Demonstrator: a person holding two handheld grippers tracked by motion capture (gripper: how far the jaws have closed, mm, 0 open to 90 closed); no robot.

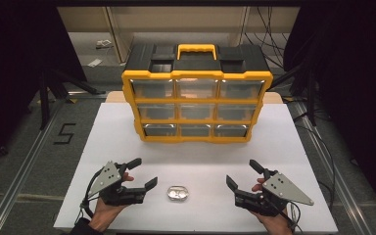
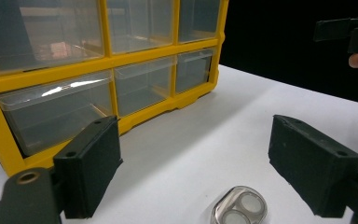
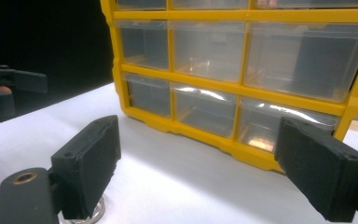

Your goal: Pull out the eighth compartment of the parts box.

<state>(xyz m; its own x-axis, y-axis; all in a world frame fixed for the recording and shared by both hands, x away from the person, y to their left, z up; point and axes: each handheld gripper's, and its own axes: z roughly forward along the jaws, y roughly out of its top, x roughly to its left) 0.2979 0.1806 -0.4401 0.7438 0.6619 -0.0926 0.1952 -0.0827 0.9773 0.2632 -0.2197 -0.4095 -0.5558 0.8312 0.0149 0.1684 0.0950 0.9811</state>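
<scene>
Small clear oval plastic piece with two round holes lay flat on white tabletop, between two handheld grippers, touching neither. Left black gripper sat at its 9 o'clock, jaws spread wide, empty. Right black gripper sat at its 3 o'clock, jaws likewise spread, empty. Yellow-and-black organiser with clear plastic drawers stood at piece's 12 o'clock, well apart, drawers closed.

This looks like a lab or test room. A white table stands between black curtains, with metal rails on the grey floor (a number five is taped there). Cables hang behind a yellow box of clear drawers.
</scene>
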